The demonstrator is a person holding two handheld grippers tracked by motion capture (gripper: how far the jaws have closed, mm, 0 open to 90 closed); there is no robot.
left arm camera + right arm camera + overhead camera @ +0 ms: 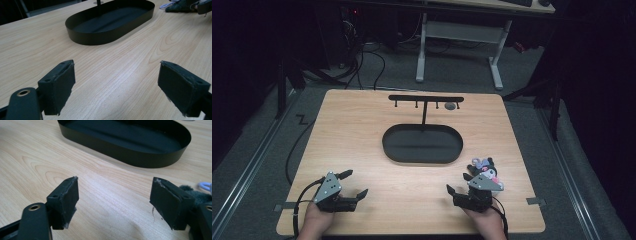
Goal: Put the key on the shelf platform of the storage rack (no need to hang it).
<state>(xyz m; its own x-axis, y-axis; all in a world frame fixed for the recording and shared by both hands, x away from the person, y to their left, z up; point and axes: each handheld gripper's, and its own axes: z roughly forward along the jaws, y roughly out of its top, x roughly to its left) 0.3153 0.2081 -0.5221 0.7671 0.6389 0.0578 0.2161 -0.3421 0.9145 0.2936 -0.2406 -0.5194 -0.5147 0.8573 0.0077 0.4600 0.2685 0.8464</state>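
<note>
The right gripper (pixel 459 184) rests low over the near right part of the table (pixel 362 130), its jaws standing wide apart with only bare wood between them; no earlier look is on hand, so just the spread is told. The left gripper (pixel 354 184) sits level with it at the near left, jaws likewise well apart and holding nothing.

Ahead of both grippers, and between them in line, lies the black oval tray (pixel 399 150). Its dark floor shows nothing lying in it in any view. In the right gripper view the tray's wall (pixel 140 157) runs across the far side, beyond the jaw tips with open wood between. In the left gripper view the tray (pixel 82 37) stands ahead and a little to the left.

From the tray's far side rises a thin black post topped by a hook rack (pixel 426 98), well beyond the grippers, with a small grey piece hanging at its right end.

Just beside the right gripper, on its outer side and slightly ahead, lies the plush toy (pixel 484 167), dark with pink and white. Its fuzzy edge (pixel 197 195) shows just behind the right-hand jaw in the right gripper view, outside the gap.
</note>
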